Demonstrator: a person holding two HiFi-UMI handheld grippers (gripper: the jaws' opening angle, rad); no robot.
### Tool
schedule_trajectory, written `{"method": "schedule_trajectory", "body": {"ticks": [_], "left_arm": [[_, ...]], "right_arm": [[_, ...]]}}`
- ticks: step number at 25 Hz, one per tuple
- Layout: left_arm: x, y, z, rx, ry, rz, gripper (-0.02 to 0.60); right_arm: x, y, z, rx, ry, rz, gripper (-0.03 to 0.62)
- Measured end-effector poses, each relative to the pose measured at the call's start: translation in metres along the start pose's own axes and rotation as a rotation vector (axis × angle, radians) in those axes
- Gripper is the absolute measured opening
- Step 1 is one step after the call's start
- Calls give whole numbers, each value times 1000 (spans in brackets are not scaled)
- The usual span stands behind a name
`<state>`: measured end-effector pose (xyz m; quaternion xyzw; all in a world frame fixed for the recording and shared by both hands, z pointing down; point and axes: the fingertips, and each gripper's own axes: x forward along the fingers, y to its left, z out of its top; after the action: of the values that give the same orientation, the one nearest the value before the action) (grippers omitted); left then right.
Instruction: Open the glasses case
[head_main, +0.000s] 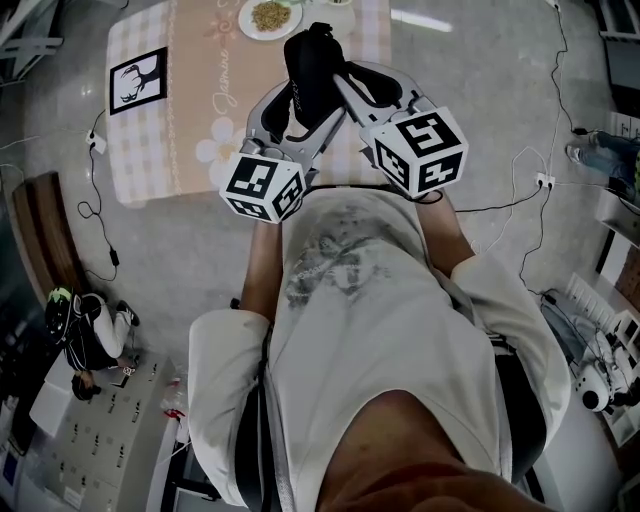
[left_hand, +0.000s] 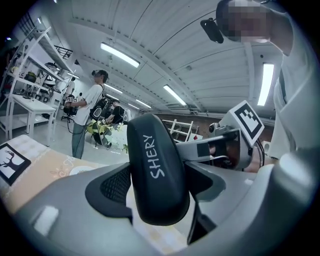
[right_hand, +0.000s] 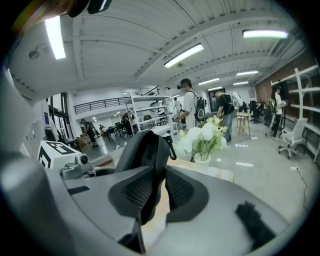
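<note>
Glasses case (head_main: 312, 68) above table (head_main: 180, 160), between my left gripper (head_main: 288, 108) and right gripper (head_main: 347, 80); plate (head_main: 268, 16) behind, toward far edge; marker card (head_main: 137, 79) by left edge.

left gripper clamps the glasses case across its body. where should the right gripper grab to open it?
Pinch the narrow long edge of the glasses case, coming from the person's right, opposite the left gripper. The case stands on end, edge-on to the right gripper, so its thin side fits between those pads.

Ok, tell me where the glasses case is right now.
Top centre of the head view, the glasses case is held between the left gripper and right gripper, over the table, near the plate.
</note>
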<state>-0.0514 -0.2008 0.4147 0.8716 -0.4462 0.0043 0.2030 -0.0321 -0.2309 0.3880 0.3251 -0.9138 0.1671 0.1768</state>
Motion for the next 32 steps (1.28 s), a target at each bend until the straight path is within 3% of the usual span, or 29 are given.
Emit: {"method": "schedule_trajectory", "body": {"ticks": [6,9,17,22,26,32], "left_arm": [[5,-7,-2,26,39,64,358],[7,-13,0,47,52,85,398],[5,-16,0,79,75,129,422],[3,-17,5,200,107,226,422],[1,-16,11,276,121,310,415],[2,-24,15,305,116,295,307]], "right_arm": [[-3,-9,7,-55,-22,-98,48],[-5,-7,9,-59,-34,-125,37],[-9,-15,11,-79,-44,-184,34],[-11,-20,12,-86,-48,-226,34],[-14,-22,14,-115,-52,-266,35],[-17,-22,20,-167,-52,-292,35]]}}
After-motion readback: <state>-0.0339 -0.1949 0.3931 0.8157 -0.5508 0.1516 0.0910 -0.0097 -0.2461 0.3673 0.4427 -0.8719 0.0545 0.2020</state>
